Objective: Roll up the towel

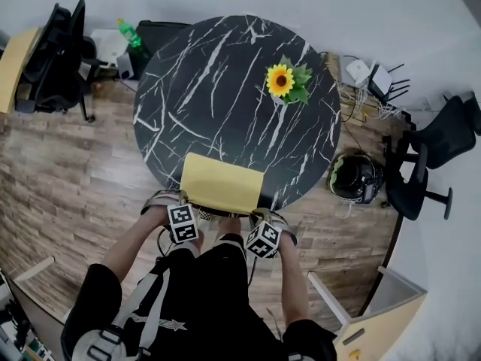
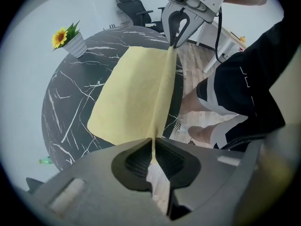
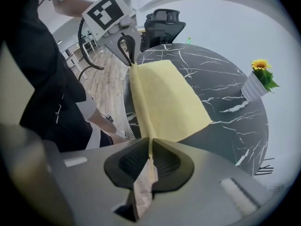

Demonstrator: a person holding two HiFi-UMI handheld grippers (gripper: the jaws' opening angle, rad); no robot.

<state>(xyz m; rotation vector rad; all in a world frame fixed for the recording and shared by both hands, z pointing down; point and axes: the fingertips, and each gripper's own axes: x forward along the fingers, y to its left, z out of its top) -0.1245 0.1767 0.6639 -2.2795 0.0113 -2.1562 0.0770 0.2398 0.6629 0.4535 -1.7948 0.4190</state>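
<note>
At the far left of the head view, a black office chair (image 1: 56, 59) stands on the wood floor (image 1: 68, 171), with a green bottle (image 1: 129, 32) near it, just beyond the table rim.

The round black marble table (image 1: 203, 89) occupies the centre. The yellow towel (image 1: 223, 183) lies unrolled on the part of the table nearest the person, its near edge at the rim.

The left gripper (image 1: 180, 205) points down at the towel's near left corner. In the left gripper view, its jaws are closed on the thin towel edge, and the fabric passes between the ribbed pads (image 2: 136, 160).

The near edge runs as a raised, taut strip from one gripper to the other. The rest of the towel lies flat on the marble.

The right gripper (image 1: 263, 215) is at the near right corner. In the right gripper view, its jaws are likewise clamped on the towel edge.

A potted sunflower (image 1: 284, 83) stands upright on the far right part of the table, well apart from the towel.

On the floor to the right rests a dark helmet (image 1: 355, 177), and a second office chair (image 1: 428, 156) stands beyond it.
</note>
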